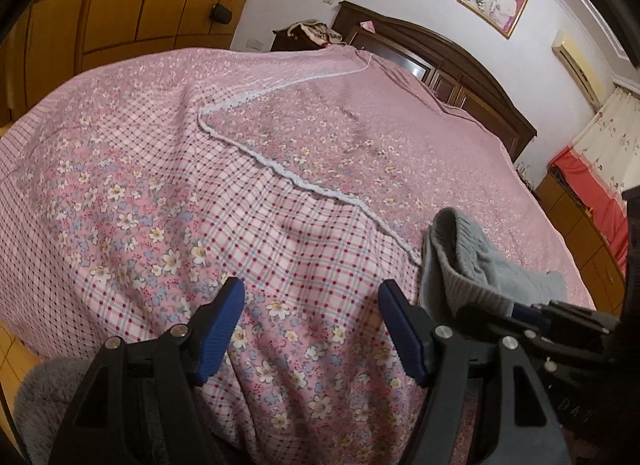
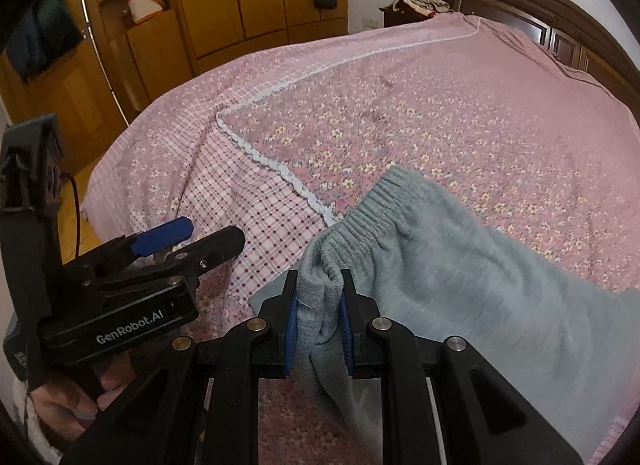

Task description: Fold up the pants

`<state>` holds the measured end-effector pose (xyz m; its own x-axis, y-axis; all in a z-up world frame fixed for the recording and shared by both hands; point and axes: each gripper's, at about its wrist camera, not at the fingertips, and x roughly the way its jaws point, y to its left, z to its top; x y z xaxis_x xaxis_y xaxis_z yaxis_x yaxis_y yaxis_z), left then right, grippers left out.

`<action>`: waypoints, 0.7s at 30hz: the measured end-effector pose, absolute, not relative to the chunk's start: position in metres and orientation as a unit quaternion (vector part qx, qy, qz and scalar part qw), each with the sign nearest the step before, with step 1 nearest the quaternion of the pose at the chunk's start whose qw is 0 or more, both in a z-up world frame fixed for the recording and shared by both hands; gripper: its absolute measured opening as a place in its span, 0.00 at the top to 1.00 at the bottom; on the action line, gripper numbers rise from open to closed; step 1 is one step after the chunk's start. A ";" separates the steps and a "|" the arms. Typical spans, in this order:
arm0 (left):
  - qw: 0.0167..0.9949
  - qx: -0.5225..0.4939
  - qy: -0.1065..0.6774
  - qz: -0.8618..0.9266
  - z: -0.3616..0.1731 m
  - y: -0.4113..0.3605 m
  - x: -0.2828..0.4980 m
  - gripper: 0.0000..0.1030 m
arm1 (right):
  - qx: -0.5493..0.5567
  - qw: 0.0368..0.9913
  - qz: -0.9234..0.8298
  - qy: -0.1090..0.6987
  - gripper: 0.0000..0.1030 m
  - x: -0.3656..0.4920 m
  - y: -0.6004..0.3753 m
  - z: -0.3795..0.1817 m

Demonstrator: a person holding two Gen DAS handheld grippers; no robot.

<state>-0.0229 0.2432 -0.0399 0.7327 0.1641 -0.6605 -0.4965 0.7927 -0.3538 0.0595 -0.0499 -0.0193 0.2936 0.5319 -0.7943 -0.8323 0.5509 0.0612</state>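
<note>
Pants (image 2: 460,257) waistband clamped in right claw (image 2: 319,325); left claw (image 1: 312,325) apart, empty, marked "GenRobot.AI"; bed (image 2: 480,105) beyond lies open

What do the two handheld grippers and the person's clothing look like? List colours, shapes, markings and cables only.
Both the left gripper and right gripper have black angular plastic frames with silver pivot screws and ribbed blue pads on the fingers. The left one's body carries white "GenRobot.AI" lettering, and a thin black cable hangs beside it. A fluffy whitish sleeve shows at the hand.
</note>
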 end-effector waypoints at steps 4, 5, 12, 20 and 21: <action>0.892 -0.277 0.311 0.178 -0.041 0.248 -0.024 0.29 | -0.205 0.781 0.437 0.396 0.79 0.055 -0.043 -0.019; 0.891 -0.281 0.310 0.176 -0.041 0.249 -0.025 0.29 | -0.205 0.776 0.445 0.397 0.71 0.053 -0.041 -0.021; 0.888 -0.313 0.293 0.168 -0.041 0.260 -0.034 0.28 | -0.122 0.763 0.503 0.387 0.55 0.042 -0.056 -0.009; 0.918 -0.266 0.253 0.152 -0.015 0.235 -0.043 0.29 | 0.020 0.784 0.449 0.429 0.55 0.052 -0.161 0.005; 0.926 -0.244 0.249 0.144 -0.006 0.224 -0.042 0.29 | 0.032 0.795 0.433 0.423 0.55 0.051 -0.180 0.004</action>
